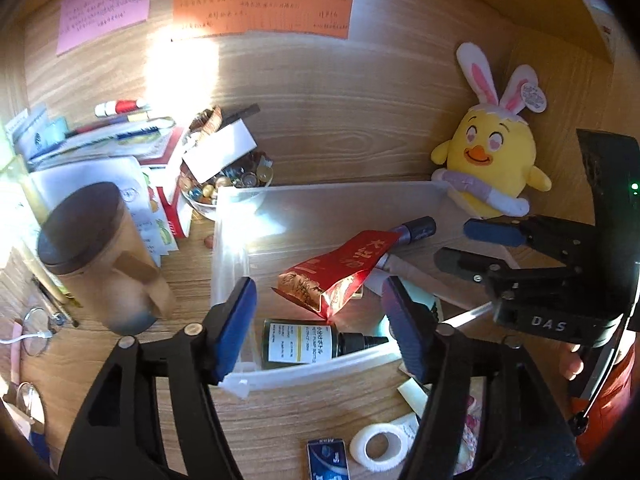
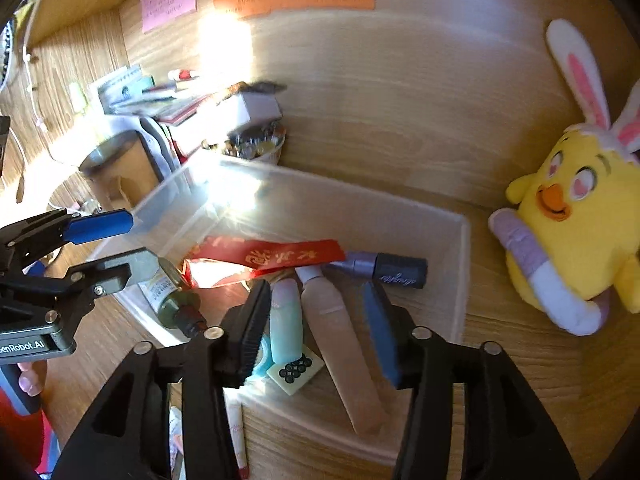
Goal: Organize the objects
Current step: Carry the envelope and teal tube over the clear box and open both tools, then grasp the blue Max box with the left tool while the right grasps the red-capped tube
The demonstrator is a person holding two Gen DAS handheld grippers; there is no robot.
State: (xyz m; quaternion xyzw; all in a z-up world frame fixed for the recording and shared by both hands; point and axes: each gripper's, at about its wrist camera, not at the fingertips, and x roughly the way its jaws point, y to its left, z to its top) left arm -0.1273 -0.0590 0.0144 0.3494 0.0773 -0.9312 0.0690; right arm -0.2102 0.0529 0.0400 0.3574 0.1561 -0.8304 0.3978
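Lying inside the clear plastic bin, a red foil packet with its long axis crosswise, dark green dropper bottle pointing its cap right, left gripper and right gripper both parted, empty, above the bin.

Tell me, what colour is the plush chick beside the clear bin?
Yellow plush chick, with pink-and-white rabbit ears; left wrist view.

The left gripper is made of black plastic, with two wide arms that have long cut-out slots and round silver pins at the joints. Its fingers carry blue ribbed pads. The right gripper has the same build. On its body are the white letters "DAS". A hand shows beside an orange-red sleeve.
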